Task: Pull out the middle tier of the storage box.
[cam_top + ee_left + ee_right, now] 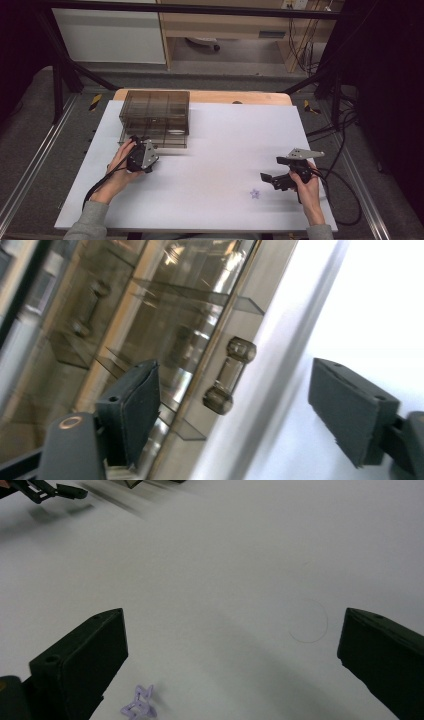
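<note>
The left claw (141, 143) is held right at the front of the smoky drawer box (155, 117), which sits at the far left of the white tabletop (210, 165). In the left gripper view the pads are spread well apart, with the drawer's little knob handle (229, 375) seen between them but touched by neither; nothing is gripped. The box is see-through brownish plastic, and dividers can be made out inside it.

Over on the right, the right claw (274, 176) is held low over the tabletop, jaws wide apart too, nothing between them. A tiny purple star (255, 193) is lying on the tabletop just beside that claw, on the near side; in the right gripper view it's seen close by the left-hand pad (95, 650), not touched as far as can be told. Box and star are well apart from each other
</note>
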Motion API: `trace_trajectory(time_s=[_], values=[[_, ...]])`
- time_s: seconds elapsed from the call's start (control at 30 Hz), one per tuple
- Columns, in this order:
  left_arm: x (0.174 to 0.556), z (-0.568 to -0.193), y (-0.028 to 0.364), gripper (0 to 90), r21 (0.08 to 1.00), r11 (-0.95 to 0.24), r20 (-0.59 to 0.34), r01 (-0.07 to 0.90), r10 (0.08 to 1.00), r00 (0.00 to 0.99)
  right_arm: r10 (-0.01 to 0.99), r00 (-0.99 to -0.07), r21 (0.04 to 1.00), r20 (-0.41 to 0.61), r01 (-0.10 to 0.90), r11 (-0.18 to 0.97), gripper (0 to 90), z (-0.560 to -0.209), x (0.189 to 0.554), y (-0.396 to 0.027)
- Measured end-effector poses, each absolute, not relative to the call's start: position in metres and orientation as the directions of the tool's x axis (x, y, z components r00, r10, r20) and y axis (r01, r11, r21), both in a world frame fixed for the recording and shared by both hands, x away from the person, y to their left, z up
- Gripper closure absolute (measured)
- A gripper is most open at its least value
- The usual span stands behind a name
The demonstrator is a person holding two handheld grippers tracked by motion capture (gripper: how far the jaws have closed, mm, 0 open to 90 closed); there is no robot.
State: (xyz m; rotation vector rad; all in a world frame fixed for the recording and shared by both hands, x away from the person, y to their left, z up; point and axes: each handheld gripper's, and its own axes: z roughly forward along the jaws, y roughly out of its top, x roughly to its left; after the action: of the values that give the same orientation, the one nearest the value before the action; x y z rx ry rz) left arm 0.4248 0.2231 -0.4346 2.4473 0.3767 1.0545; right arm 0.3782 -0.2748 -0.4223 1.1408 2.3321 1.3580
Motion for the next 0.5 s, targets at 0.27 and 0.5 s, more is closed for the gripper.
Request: trace_trajectory(time_s=[0.27,0.5], values=[[0.4238,-0.4305,0.2235,17.4,0.571,-0.812,0.546,0.125,0.488,0.681,0.71,-0.678,0.812,0.19,0.515,0.275,0.5,-0.4222,0.3782,-0.2749],[0.4202,-0.4266,0.225,14.1,0.607,-0.771,0.486,0.196,0.554,0.675,0.71,-0.678,0.813,0.191,0.515,0.273,0.5,-0.4222,0.3781,-0.2749]])
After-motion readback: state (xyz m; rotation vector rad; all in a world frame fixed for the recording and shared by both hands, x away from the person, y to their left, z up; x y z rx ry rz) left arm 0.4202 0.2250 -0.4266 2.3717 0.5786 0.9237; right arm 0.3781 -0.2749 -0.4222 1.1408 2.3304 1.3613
